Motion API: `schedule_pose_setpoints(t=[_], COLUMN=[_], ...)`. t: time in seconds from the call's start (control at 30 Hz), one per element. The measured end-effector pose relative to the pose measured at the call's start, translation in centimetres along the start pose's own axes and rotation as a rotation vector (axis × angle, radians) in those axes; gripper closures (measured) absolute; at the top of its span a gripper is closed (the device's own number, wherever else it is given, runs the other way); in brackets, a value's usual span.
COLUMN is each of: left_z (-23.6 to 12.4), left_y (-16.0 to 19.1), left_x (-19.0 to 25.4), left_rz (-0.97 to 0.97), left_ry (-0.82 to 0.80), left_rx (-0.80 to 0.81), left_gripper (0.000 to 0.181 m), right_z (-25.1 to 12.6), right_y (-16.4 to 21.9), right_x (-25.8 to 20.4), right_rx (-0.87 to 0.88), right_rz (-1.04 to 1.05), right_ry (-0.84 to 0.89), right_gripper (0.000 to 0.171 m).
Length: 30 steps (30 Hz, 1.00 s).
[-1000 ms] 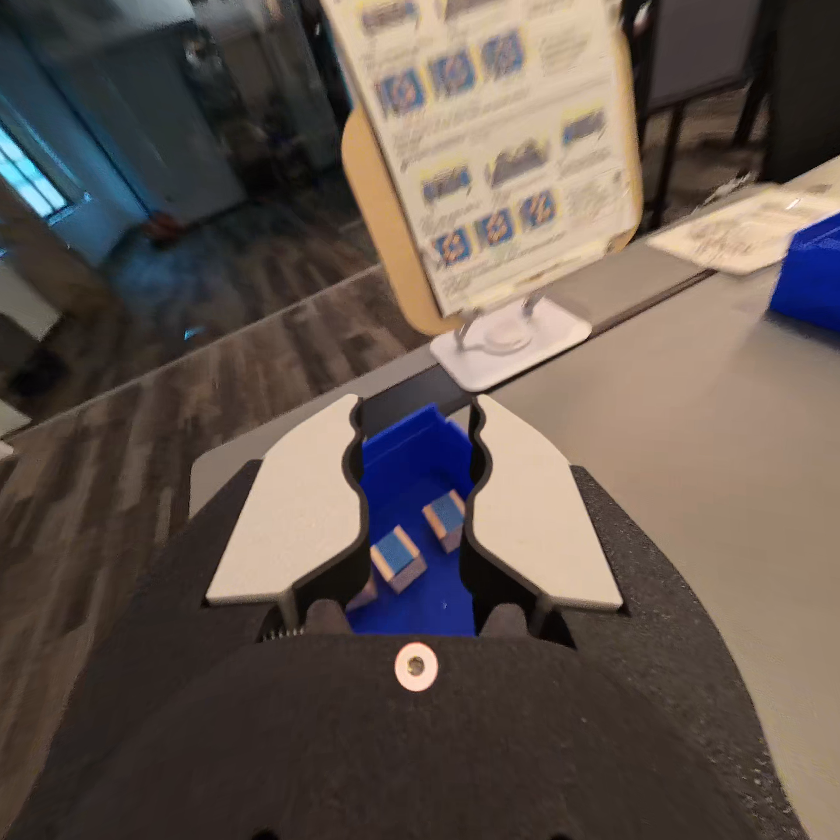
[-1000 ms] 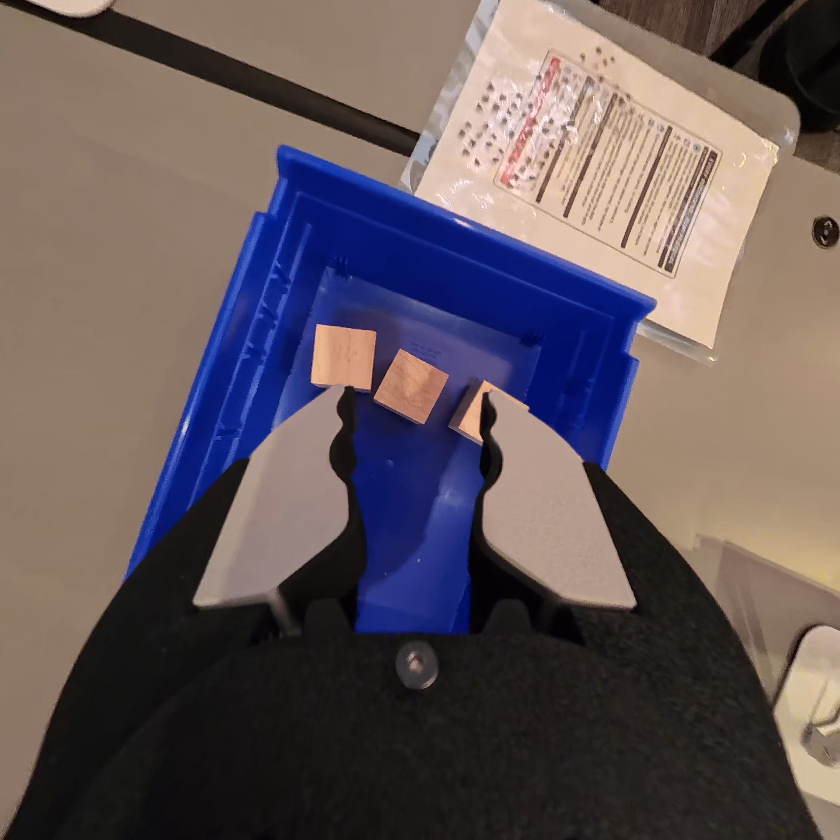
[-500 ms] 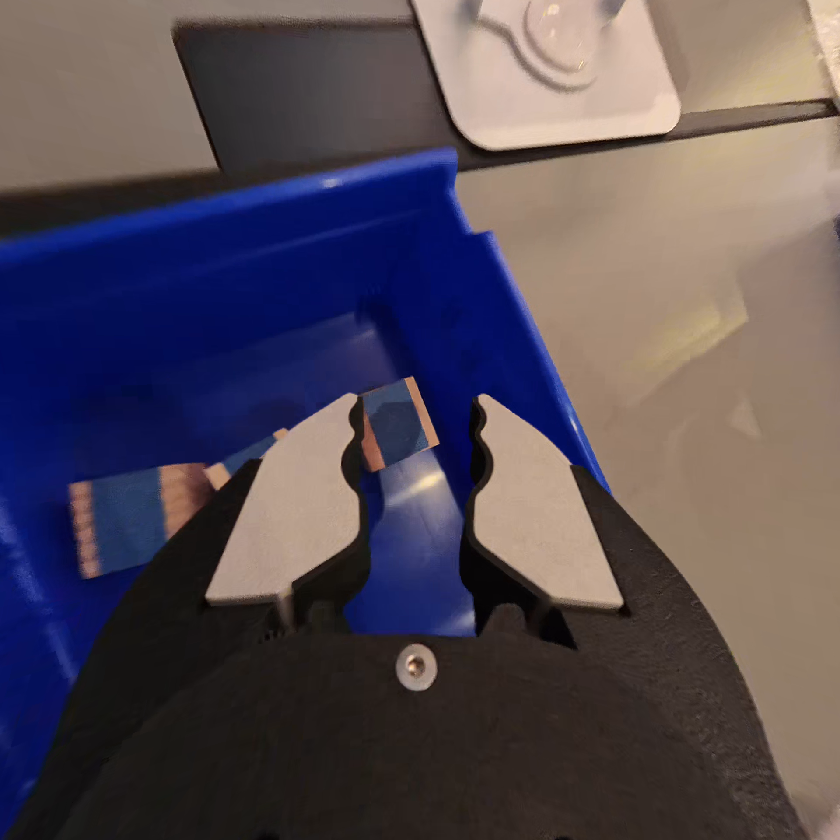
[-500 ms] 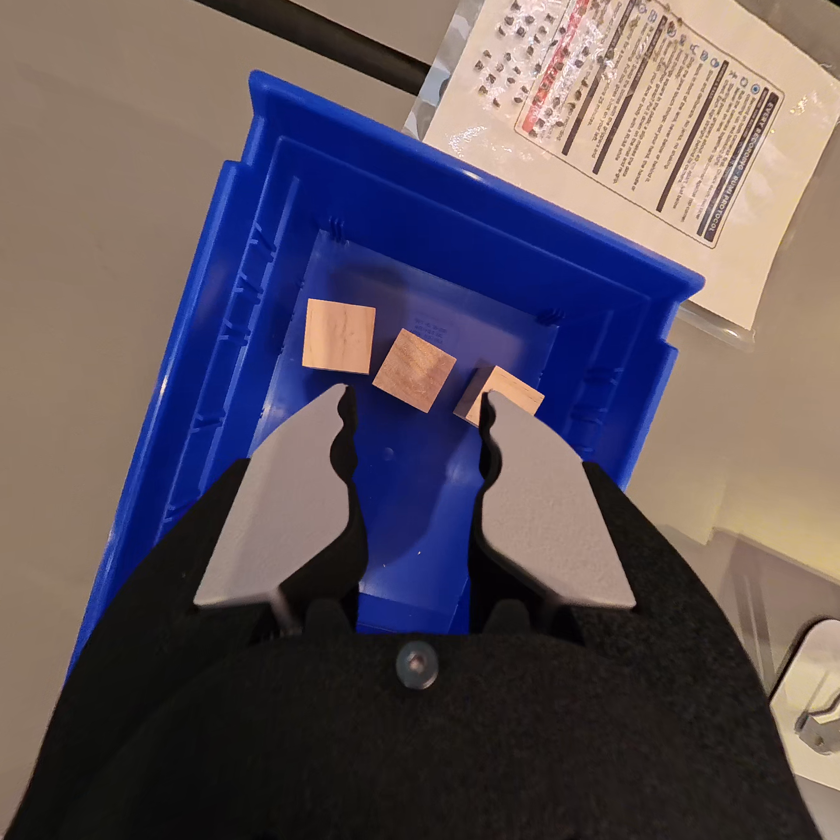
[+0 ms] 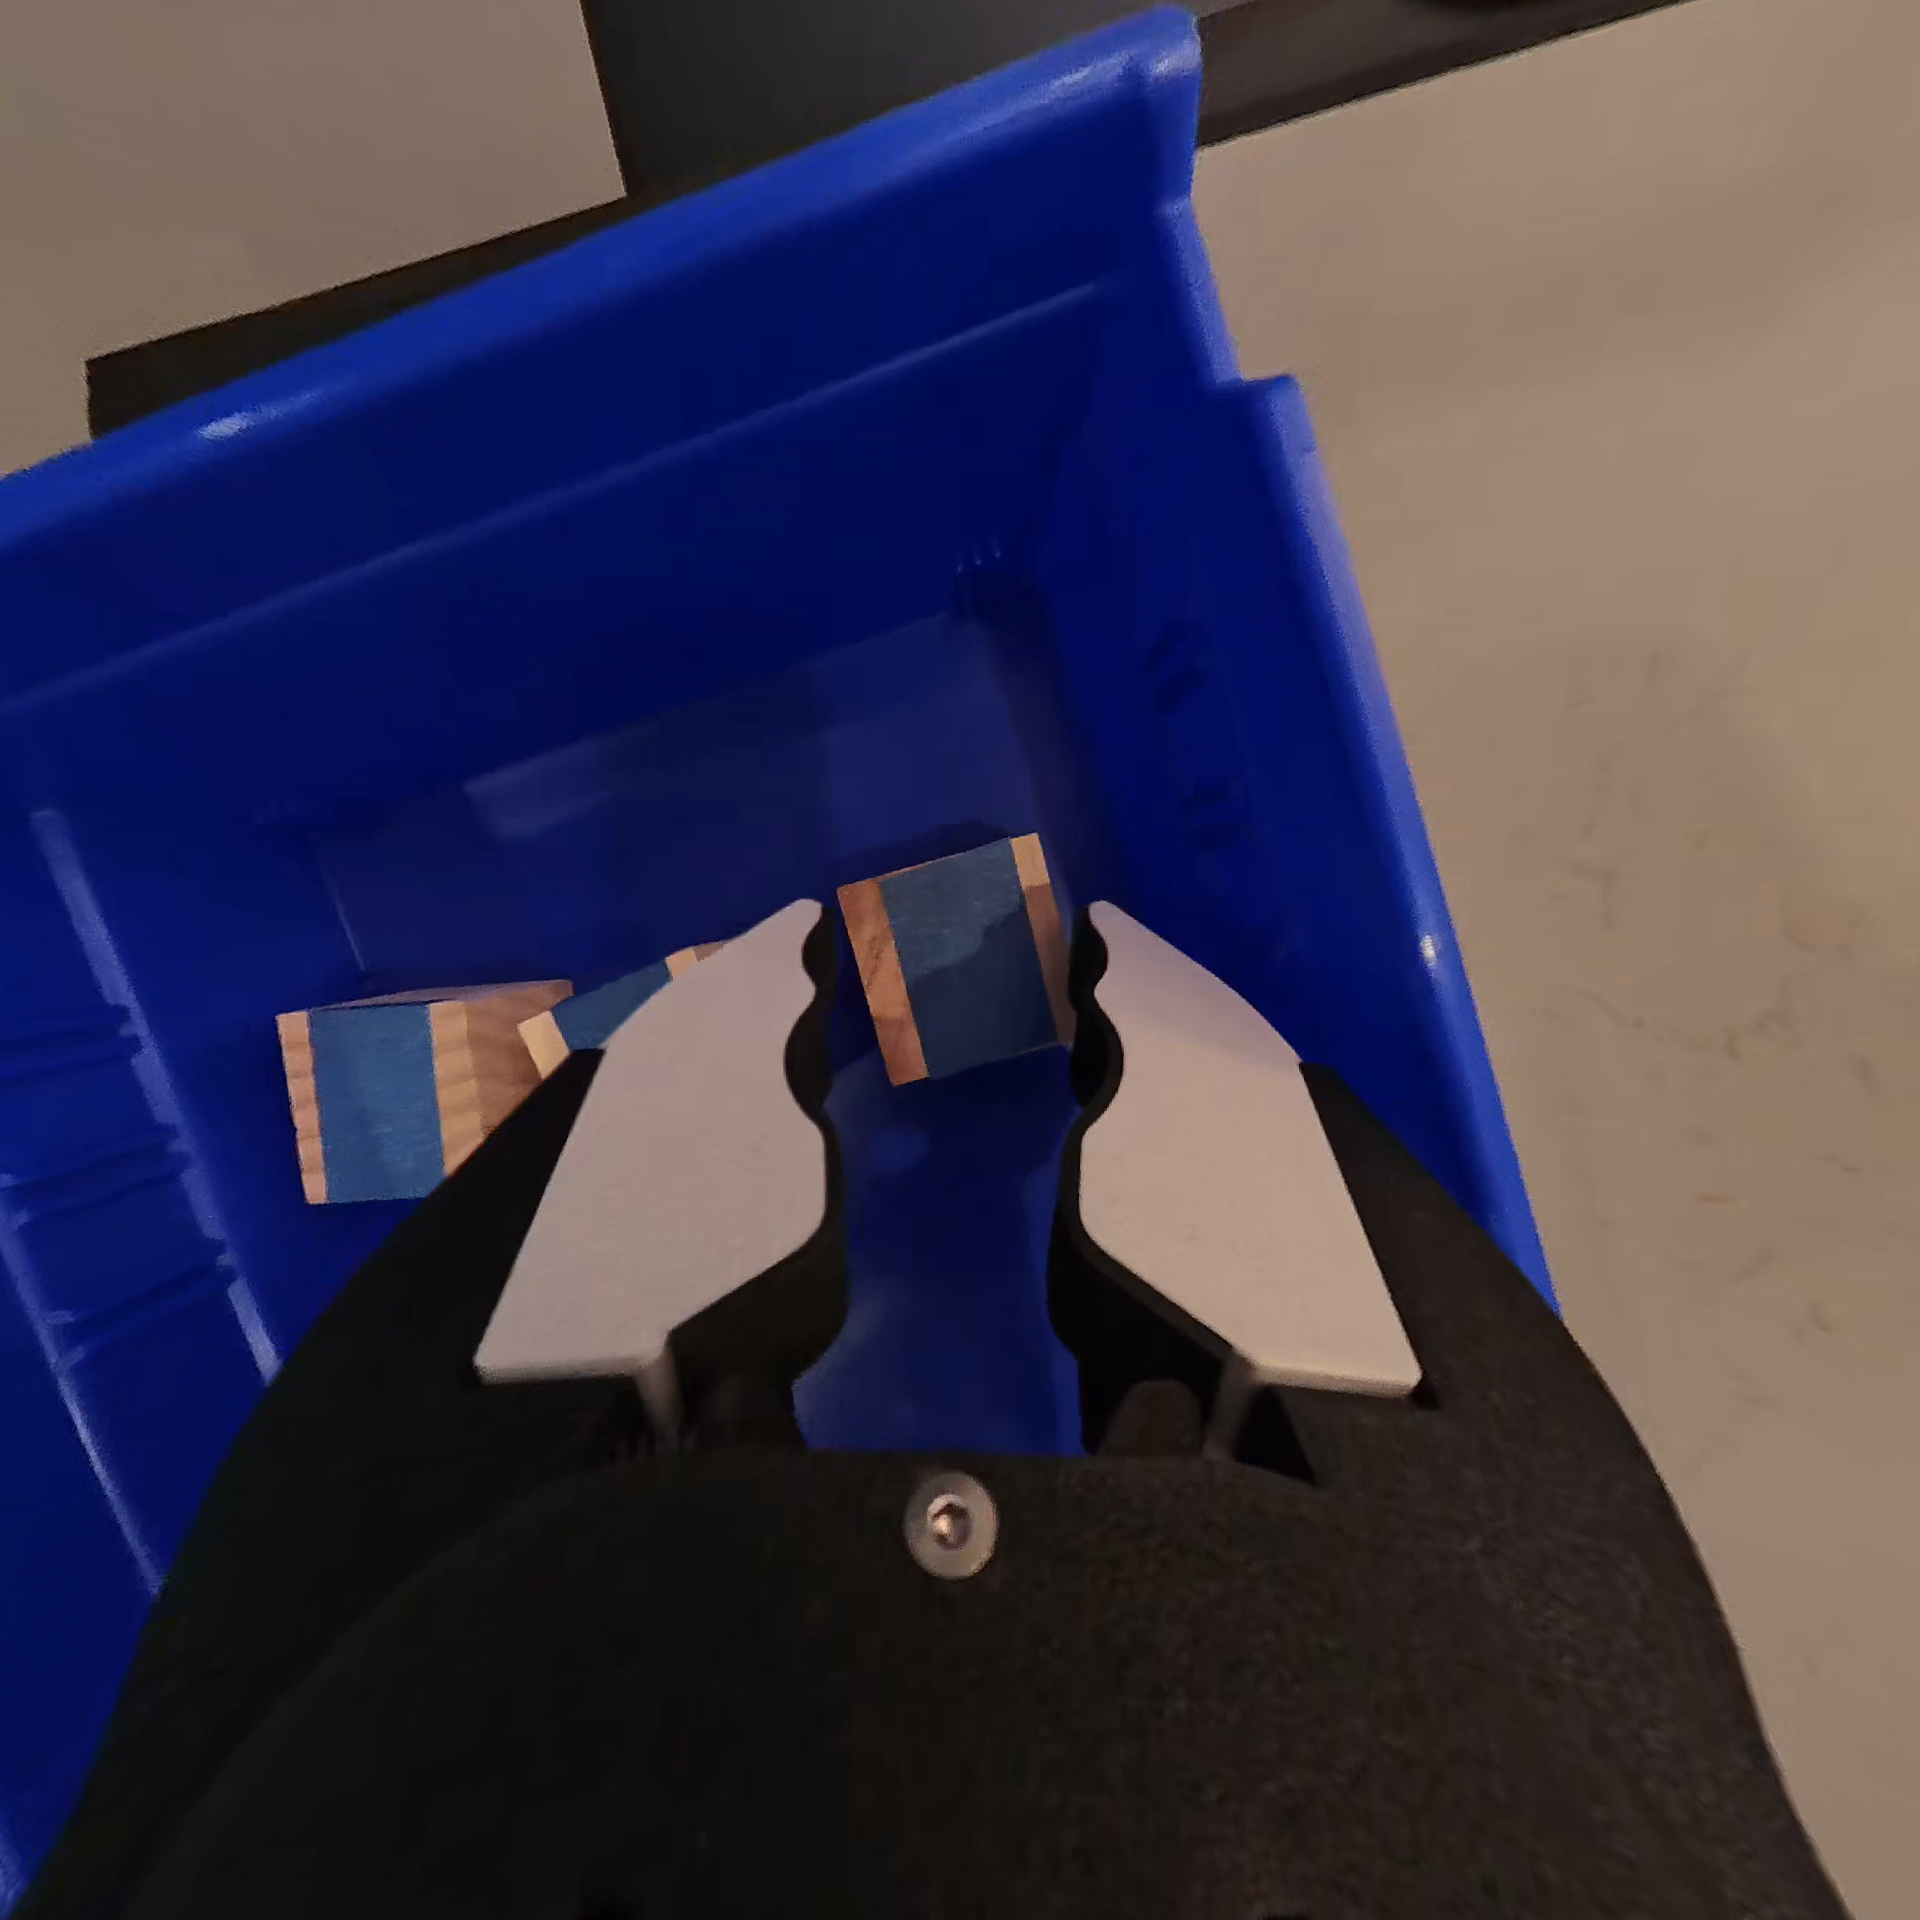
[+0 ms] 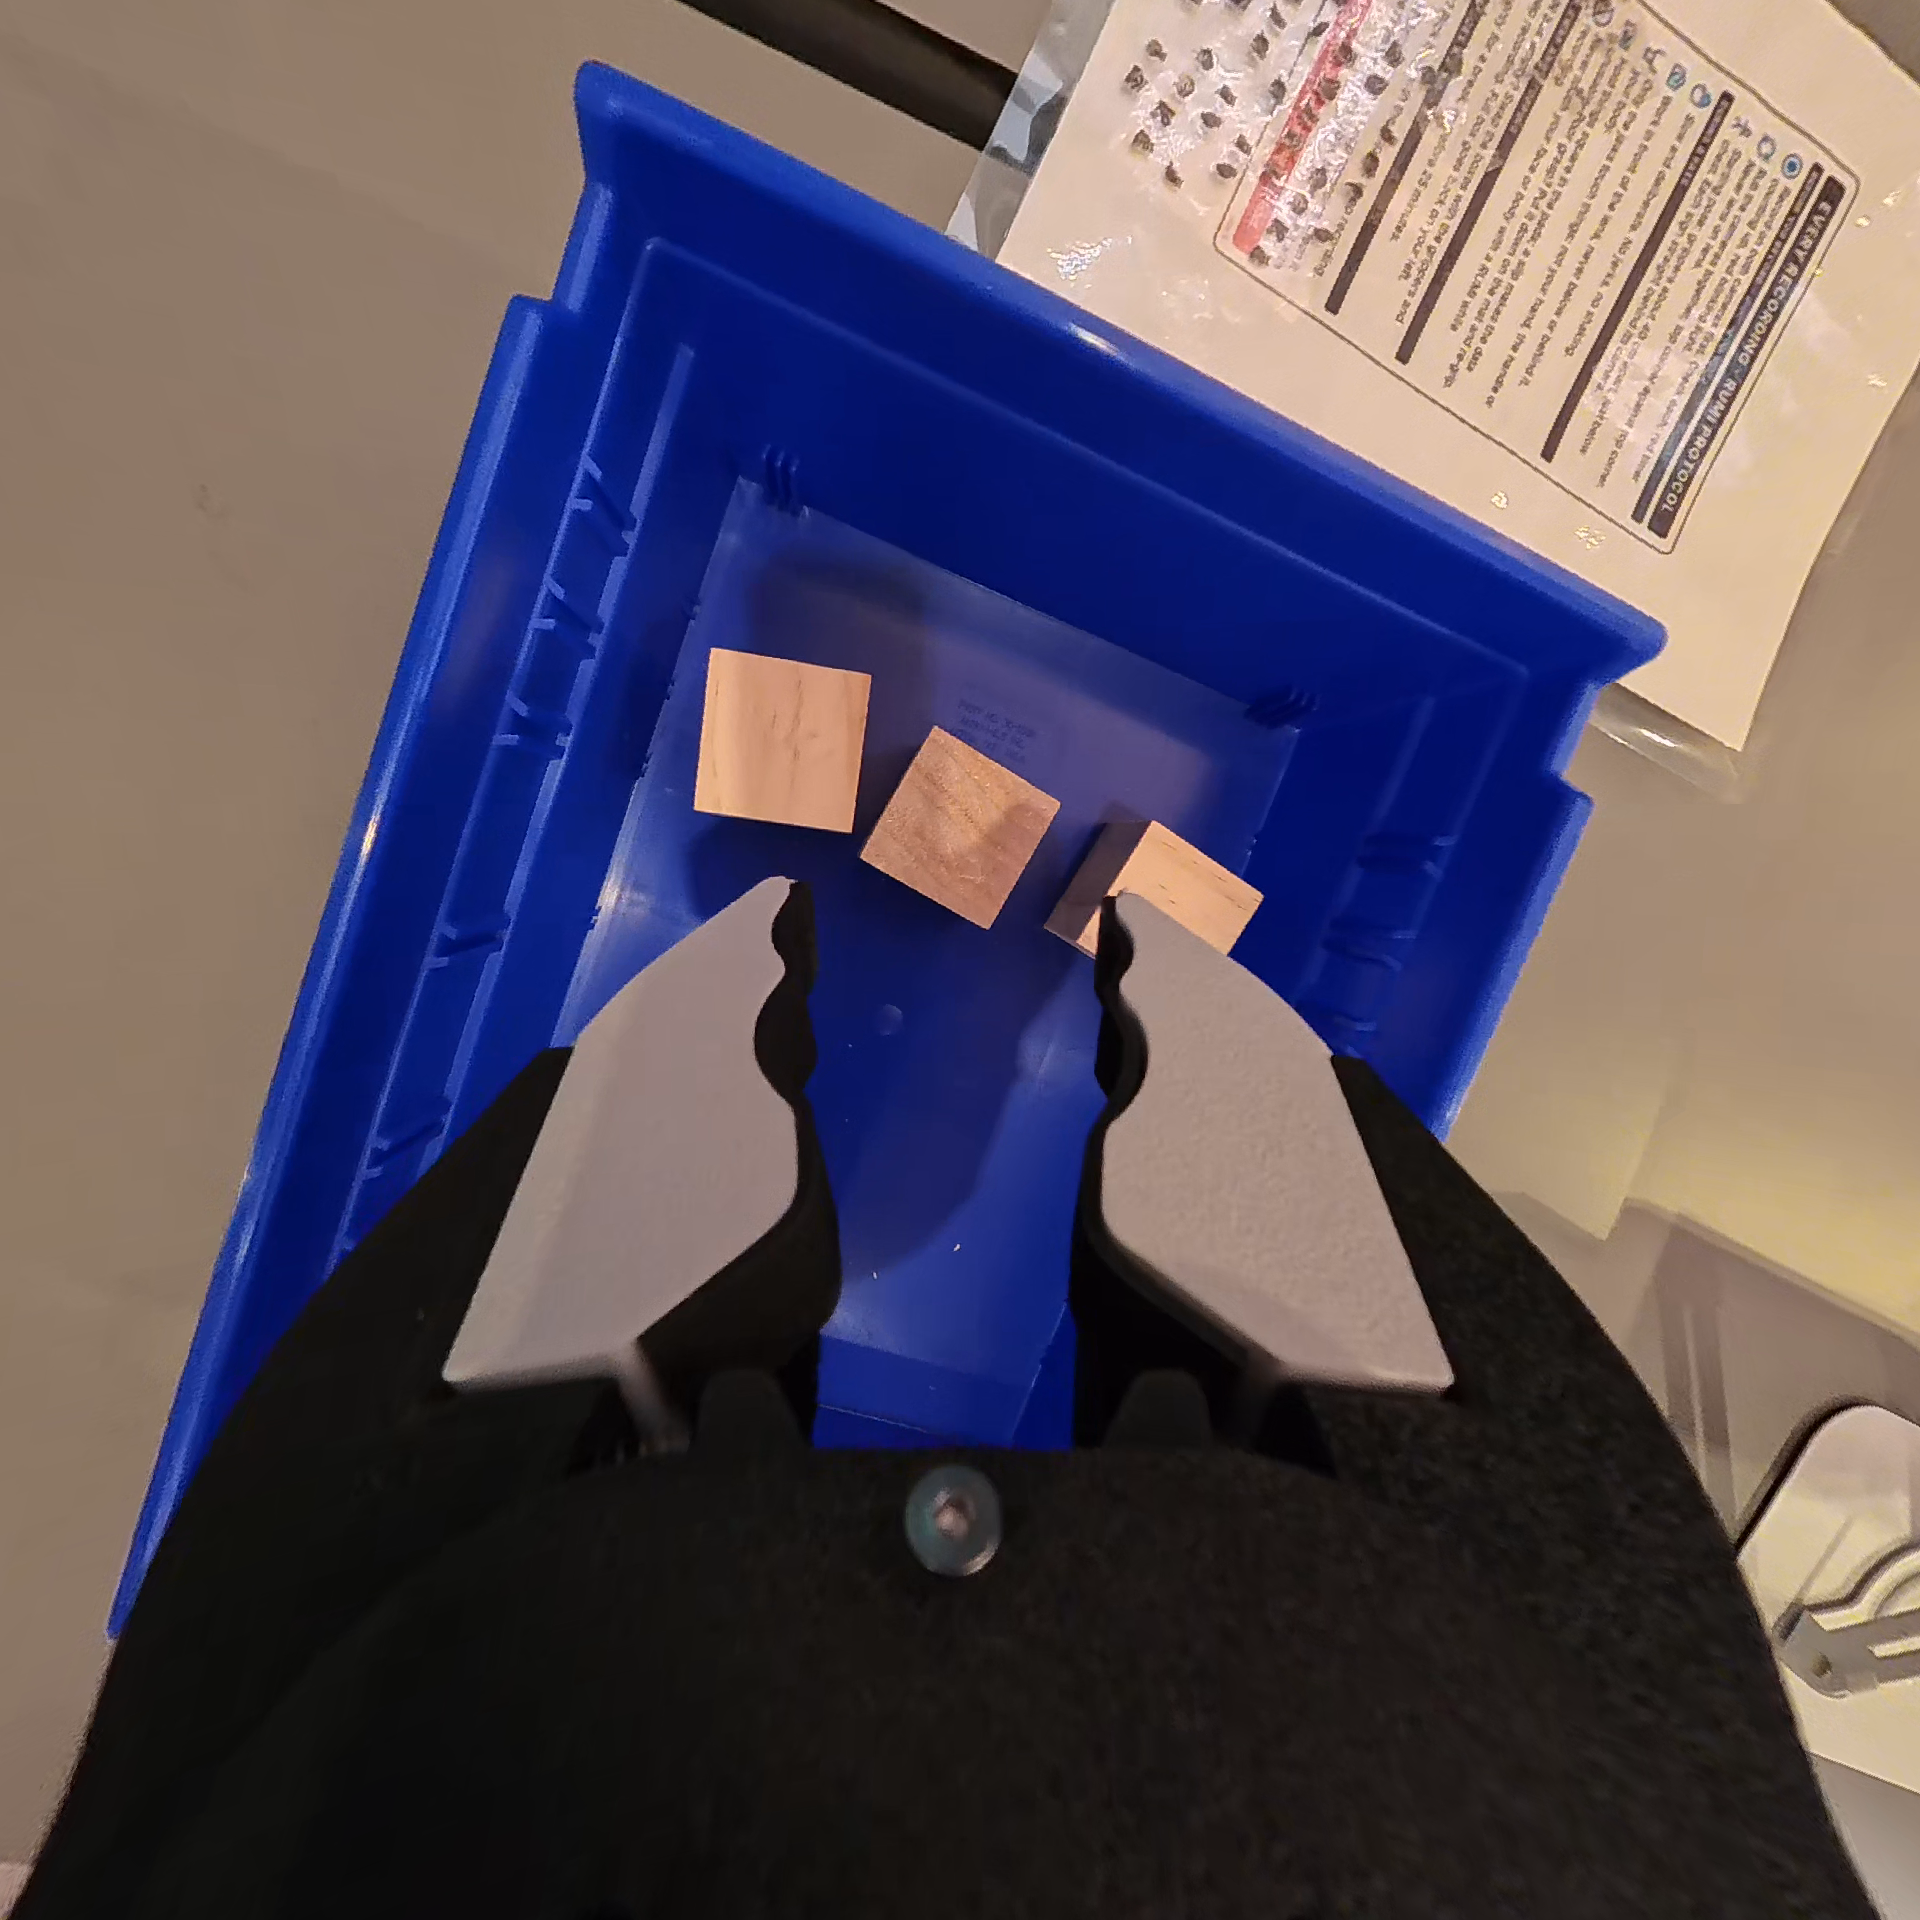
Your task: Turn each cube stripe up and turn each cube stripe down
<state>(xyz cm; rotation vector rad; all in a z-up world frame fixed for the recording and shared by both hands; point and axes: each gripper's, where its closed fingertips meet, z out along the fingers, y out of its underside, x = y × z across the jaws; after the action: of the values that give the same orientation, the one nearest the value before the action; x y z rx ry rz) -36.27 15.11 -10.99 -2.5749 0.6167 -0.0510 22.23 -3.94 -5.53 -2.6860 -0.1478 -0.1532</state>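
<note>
In the left wrist view a blue bin [image 5: 644,343] holds three wooden cubes with a blue stripe facing up. My left gripper [image 5: 951,914] is open, its tips on either side of the right cube [image 5: 961,977]. The middle cube [image 5: 613,1008] is partly hidden by my left finger; the left cube [image 5: 379,1101] is free. In the right wrist view another blue bin [image 6: 1195,416] holds three cubes with plain wood up: left [image 6: 781,750], middle [image 6: 958,823], right [image 6: 1184,883]. My right gripper [image 6: 951,904] is open above them, just short of the middle cube.
Both bins stand on a grey table [image 5: 1662,520]. A laminated printed sheet [image 6: 1507,260] lies beyond the right bin. A white stand base [image 6: 1849,1558] shows at the lower right of the right wrist view. A dark gap [image 5: 343,332] runs behind the left bin.
My left gripper swung down from the room view into the bin and now straddles the right striped cube. My right gripper moved slightly closer to the plain cubes. Both stayed open.
</note>
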Motion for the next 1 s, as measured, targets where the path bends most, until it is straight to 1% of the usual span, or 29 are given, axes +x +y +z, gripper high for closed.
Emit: schedule_pose_setpoints(t=[0.17,0.3,0.37,0.43,0.5,0.57,0.6,0.77,0.83,0.9,1.0], left_z=[0.1,-0.3,0.1,0.7,1.2,1.5,1.7,1.6,0.8,-0.8,-5.2], left_y=[0.5,0.4,0.9,1.4,1.7,1.9,1.9,2.2,2.1,1.6,0.3], left_x=[-0.2,-0.3,-0.2,-0.4,0.1,0.4,0.3,0.3,0.3,0.5,0.3], left_rz=[-0.067,-0.069,-0.081,-0.073,-0.081,-0.083,-0.081,-0.02,-0.012,-0.02,-0.044], left_ry=[0.05,0.046,0.048,0.037,0.071,0.092,0.085,0.071,0.083,0.123,0.193], left_rx=[-0.031,-0.029,-0.068,-0.109,-0.131,-0.15,-0.155,-0.176,-0.175,-0.143,-0.028], left_gripper=[0.134,0.131,0.122,0.12,0.122,0.132,0.134,0.135,0.135,0.135,0.135], right_z=[0.2,0.5,0.6,0.8,0.9,1.0,1.1,1.4,1.4,1.3,0.8], right_y=[0.0,0.1,0.2,0.3,0.3,0.3,0.3,0.4,0.4,0.1,-0.5], right_x=[-0.3,-0.4,-0.4,-0.5,-0.6,-0.8,-0.8,-1.0,-1.0,-1.2,-1.8], right_rx=[-0.007,-0.021,-0.03,-0.039,-0.044,-0.048,-0.051,-0.066,-0.068,-0.059,-0.03], right_rz=[-0.012,-0.019,-0.022,-0.031,-0.037,-0.047,-0.051,-0.066,-0.076,-0.088,-0.115], right_ry=[-0.003,-0.005,-0.002,0.001,0.002,0.001,0.003,0.006,0.012,0.015,0.02], right_gripper=[0.119,0.119,0.119,0.119,0.119,0.119,0.119,0.119,0.12,0.12,0.121])
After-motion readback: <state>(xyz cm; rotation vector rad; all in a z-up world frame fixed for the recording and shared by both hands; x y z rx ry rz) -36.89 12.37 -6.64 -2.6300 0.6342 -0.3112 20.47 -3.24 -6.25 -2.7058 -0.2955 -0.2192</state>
